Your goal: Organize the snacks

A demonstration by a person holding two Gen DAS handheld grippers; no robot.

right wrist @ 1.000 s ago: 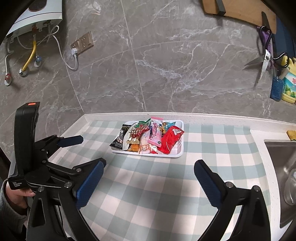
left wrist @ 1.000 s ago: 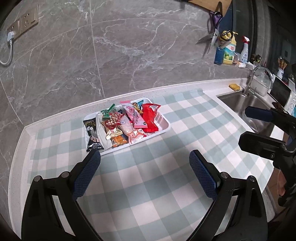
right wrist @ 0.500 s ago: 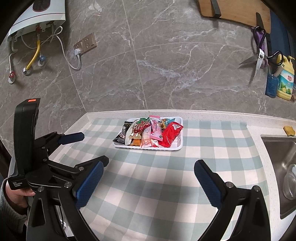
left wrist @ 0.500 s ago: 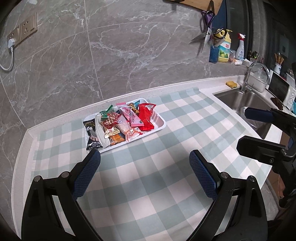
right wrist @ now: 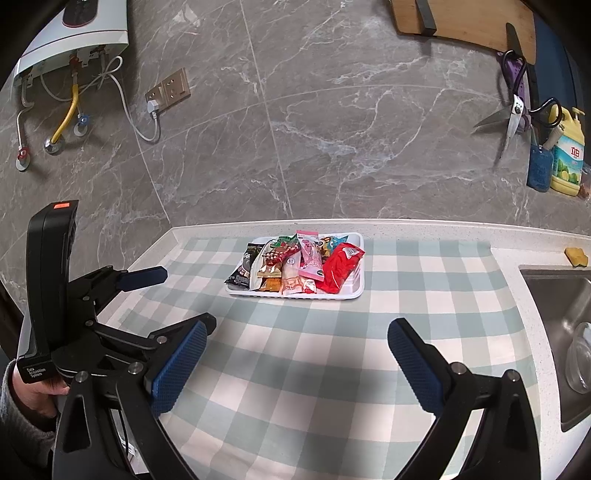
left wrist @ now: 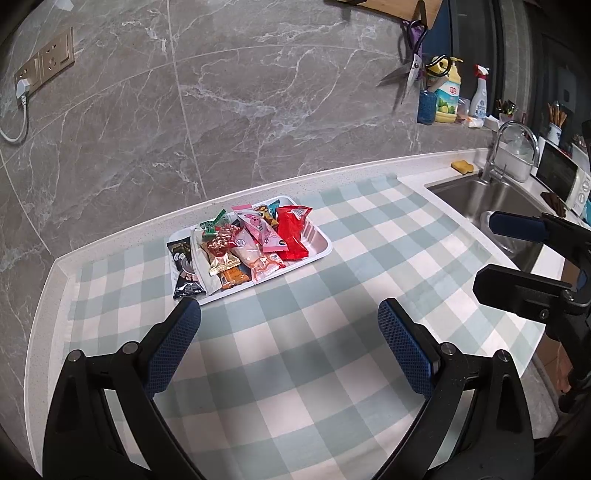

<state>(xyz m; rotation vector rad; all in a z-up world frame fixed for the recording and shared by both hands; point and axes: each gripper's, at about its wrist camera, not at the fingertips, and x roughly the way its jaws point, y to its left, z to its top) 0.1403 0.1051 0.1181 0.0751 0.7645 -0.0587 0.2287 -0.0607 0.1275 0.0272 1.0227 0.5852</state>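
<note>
A white tray [left wrist: 322, 246] sits near the back of the checked cloth and holds several snack packets: a red bag [left wrist: 291, 232], a pink packet [left wrist: 260, 230], a black packet [left wrist: 183, 269]. The tray also shows in the right wrist view [right wrist: 357, 288], with the red bag [right wrist: 340, 267]. My left gripper [left wrist: 289, 326] is open and empty, held back from the tray near the counter's front. My right gripper [right wrist: 297, 345] is open and empty, also well short of the tray. Each gripper shows at the edge of the other's view.
A green-and-white checked cloth [left wrist: 332, 295] covers the counter. A sink [left wrist: 480, 195] with a tap lies to the right, with bottles [left wrist: 447, 98] and hanging scissors [left wrist: 410, 70] on the marble wall. A socket [right wrist: 168, 90] and water heater [right wrist: 74, 33] are on the left wall.
Both grippers have drawn back and up from the tray, which now looks smaller and farther. Both stay open and empty. The snacks have not moved.
</note>
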